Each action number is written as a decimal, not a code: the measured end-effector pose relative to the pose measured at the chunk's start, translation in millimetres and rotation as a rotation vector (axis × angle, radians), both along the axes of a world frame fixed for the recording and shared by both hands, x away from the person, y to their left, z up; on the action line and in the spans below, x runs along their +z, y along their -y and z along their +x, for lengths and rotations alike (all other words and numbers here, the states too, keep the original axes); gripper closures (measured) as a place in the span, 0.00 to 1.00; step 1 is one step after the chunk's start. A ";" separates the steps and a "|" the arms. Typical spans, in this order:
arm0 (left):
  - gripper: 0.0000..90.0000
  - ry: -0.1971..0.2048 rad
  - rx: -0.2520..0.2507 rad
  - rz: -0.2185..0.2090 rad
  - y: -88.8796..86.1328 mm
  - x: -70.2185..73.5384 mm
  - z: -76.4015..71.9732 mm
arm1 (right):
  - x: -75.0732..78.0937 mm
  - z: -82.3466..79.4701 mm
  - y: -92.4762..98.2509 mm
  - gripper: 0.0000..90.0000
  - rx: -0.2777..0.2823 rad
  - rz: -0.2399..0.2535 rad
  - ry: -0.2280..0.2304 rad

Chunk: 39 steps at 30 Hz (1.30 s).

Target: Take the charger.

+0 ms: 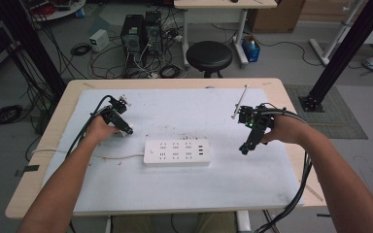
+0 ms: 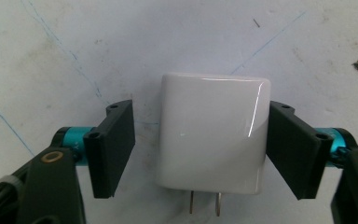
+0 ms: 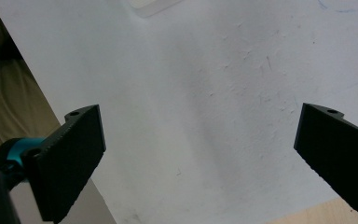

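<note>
Grasp approach: left tongs (image 2: 200, 149), spread, straddle the glossy white two-pronged plug adapter (image 2: 213, 133); right tongs (image 3: 200, 163) hang spread, empty. Next, probably: pinch, carry to white power strip (image 1: 177, 152).

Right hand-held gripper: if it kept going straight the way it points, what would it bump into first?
Probably just the white mat. The right hand-held gripper has its jaws wide apart with nothing between them, and bare mat lies ahead; depth is hard to judge.
</note>
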<state>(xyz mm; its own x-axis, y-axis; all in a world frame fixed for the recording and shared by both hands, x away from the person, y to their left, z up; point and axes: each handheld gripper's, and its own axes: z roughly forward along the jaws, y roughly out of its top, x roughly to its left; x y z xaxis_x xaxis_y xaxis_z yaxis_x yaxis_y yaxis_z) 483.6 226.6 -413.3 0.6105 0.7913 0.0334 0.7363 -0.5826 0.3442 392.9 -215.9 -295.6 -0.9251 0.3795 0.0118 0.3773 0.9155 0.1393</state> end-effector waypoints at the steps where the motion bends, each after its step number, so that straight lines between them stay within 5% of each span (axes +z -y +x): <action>1: 0.35 -0.004 -0.008 0.005 0.1 0.0 -0.1 | -0.3 0.5 -0.1 0.01 0.006 0.002 0.001; 5: 0.47 -0.002 -0.035 0.005 2.8 -0.8 -1.4 | -0.5 0.5 -0.7 0.01 0.006 0.001 0.000; 13: 0.47 0.001 -0.052 -0.006 -2.3 2.8 -2.8 | -1.4 0.4 1.9 0.01 -0.010 -0.002 -0.001; 22: 0.47 0.039 -0.084 -0.047 -12.2 29.0 -18.1 | -3.7 -0.5 3.3 0.01 -0.020 0.011 0.003; 34: 0.47 0.074 -0.204 -0.083 -14.1 65.5 -50.7 | -3.7 -6.9 2.0 0.01 -0.020 0.024 0.037; 39: 0.47 0.095 -0.290 -0.110 -9.1 88.2 -66.3 | -1.1 -10.6 2.5 0.01 -0.017 0.028 0.050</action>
